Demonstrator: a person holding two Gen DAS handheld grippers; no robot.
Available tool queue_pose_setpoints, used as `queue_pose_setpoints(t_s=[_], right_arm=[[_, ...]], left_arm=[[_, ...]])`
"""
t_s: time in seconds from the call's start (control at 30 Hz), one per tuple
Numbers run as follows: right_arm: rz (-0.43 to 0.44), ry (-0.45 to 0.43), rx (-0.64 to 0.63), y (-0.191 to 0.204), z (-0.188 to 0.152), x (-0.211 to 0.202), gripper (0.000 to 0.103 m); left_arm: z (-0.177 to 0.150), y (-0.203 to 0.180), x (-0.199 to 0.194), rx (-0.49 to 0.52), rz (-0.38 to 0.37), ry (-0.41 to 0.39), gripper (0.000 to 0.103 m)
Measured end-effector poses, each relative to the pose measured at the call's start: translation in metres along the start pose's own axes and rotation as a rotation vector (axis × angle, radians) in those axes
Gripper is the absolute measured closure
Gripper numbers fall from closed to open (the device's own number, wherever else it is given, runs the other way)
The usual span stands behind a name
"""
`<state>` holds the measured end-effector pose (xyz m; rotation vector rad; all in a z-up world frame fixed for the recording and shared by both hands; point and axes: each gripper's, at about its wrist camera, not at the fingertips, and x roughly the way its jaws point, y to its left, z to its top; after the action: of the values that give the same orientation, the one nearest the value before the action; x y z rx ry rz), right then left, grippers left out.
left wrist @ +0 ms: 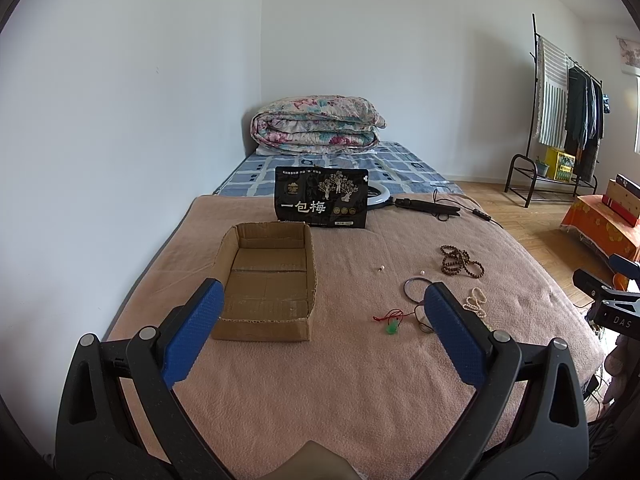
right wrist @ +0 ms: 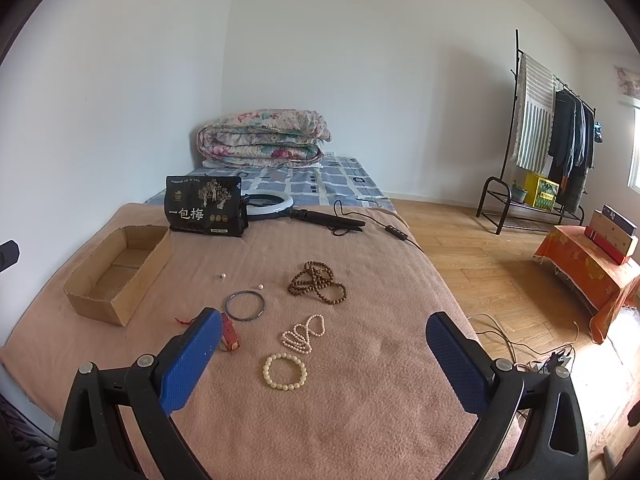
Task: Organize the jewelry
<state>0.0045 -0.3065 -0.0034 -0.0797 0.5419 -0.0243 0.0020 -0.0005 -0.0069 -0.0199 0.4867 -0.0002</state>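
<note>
An open, empty cardboard box sits on the pink blanket at the left. Jewelry lies to its right: a brown bead strand, a grey bangle, a pink pearl strand, a cream bead bracelet, a red item beside the right gripper's left finger, a red cord with a green pendant, and two loose beads. My left gripper is open and empty above the blanket near the box. My right gripper is open and empty above the bracelets.
A black snack bag stands behind the box, with a ring light and its cable beside it. A folded floral quilt lies at the bed's far end. The bed's right edge drops to a wooden floor with a clothes rack.
</note>
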Motion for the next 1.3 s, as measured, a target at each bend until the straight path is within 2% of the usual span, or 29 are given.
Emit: queue_pose_setpoints(t_s=[0.73,1.03,1.3], right_arm=[[-0.003,0.005,0.007,0.000,-0.003,0.000,0.000],[-0.009,0.037,0.042,-0.014,-0.004,0.006,0.000],[0.014,0.109,0.072,-0.027,-0.003,0.023,0.000]], left_arm=[[-0.003,-0.001,0.001,0.000,0.002,0.007,0.001],[-0.006,-0.002,0.013,-0.001,-0.021,0.046,0.001],[0.001,-0.006,0.028,0.027,-0.068,0.097,0.001]])
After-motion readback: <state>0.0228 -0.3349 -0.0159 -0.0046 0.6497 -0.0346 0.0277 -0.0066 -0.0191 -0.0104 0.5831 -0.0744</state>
